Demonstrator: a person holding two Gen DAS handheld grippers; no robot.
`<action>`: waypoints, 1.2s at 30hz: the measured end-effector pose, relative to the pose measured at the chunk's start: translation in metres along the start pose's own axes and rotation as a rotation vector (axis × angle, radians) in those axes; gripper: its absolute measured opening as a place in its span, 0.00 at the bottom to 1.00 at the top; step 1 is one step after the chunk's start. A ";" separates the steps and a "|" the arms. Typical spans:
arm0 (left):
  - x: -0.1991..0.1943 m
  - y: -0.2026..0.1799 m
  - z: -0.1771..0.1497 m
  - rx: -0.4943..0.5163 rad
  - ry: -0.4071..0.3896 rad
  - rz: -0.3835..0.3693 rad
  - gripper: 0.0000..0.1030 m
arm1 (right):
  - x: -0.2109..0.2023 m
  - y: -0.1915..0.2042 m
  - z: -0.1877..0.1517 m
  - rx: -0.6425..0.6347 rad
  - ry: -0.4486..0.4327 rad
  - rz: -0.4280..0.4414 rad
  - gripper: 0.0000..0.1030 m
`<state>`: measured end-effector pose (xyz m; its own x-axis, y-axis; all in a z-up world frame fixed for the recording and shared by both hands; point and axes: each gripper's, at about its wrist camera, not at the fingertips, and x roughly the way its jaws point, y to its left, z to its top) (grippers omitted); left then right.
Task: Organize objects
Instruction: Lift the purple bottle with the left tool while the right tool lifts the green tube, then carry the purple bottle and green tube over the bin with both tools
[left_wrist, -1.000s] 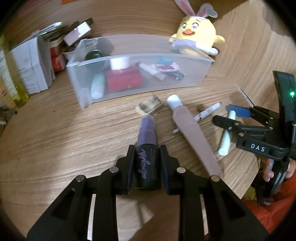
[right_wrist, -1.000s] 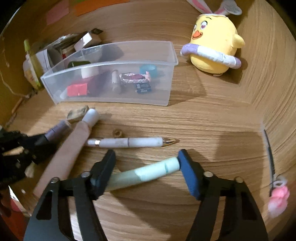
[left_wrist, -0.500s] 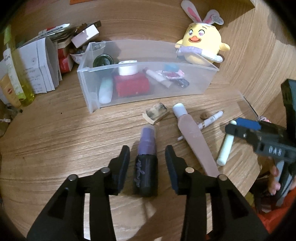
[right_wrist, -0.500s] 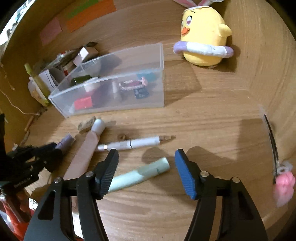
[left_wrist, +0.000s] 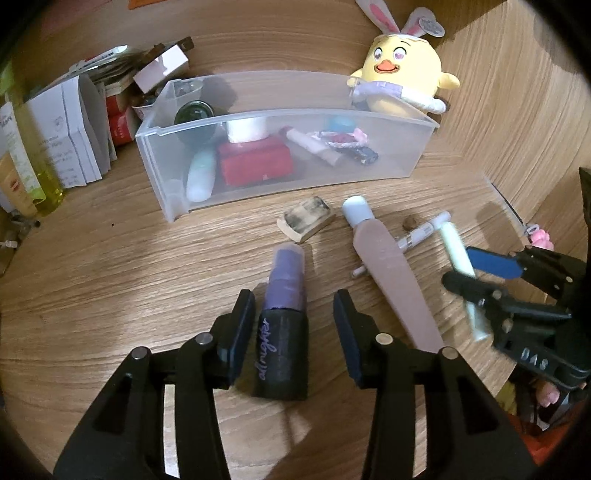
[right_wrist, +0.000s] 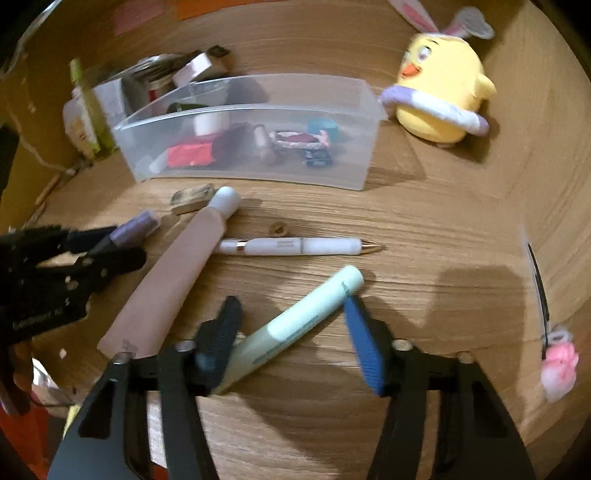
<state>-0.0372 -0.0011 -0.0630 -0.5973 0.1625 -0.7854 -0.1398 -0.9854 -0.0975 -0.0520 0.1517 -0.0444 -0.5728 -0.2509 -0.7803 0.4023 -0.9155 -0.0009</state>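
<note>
Wood-grain desk (left_wrist: 110, 280) carried our clutter in front of a clear plastic bin (left_wrist: 421, 146) already holding small cosmetics. Our left gripper (left_wrist: 293, 314) was opening, its jaws released and standing apart on either side of the black-and-purple setting spray bottle (left_wrist: 282, 332) lying flat on the desk. Our right gripper (right_wrist: 291, 325) was closing, its jaws pressing on the mint-green tube (right_wrist: 295, 325) set diagonally between them. Nearby lay a pink tube (right_wrist: 173, 277), a white pen (right_wrist: 295, 246), and a yellow chick plush (right_wrist: 443, 99) beside the bin.
</note>
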 end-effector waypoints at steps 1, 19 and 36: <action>0.000 -0.001 0.000 0.005 0.001 -0.003 0.42 | -0.001 -0.002 0.000 0.000 0.000 0.007 0.25; -0.022 0.000 -0.001 -0.024 -0.077 -0.011 0.24 | -0.028 -0.014 0.013 0.030 -0.086 0.105 0.14; -0.054 -0.001 0.044 -0.044 -0.220 -0.013 0.24 | -0.045 -0.018 0.061 -0.001 -0.233 0.107 0.14</action>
<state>-0.0394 -0.0061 0.0063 -0.7540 0.1777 -0.6324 -0.1170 -0.9837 -0.1369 -0.0773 0.1604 0.0287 -0.6759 -0.4123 -0.6109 0.4702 -0.8795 0.0734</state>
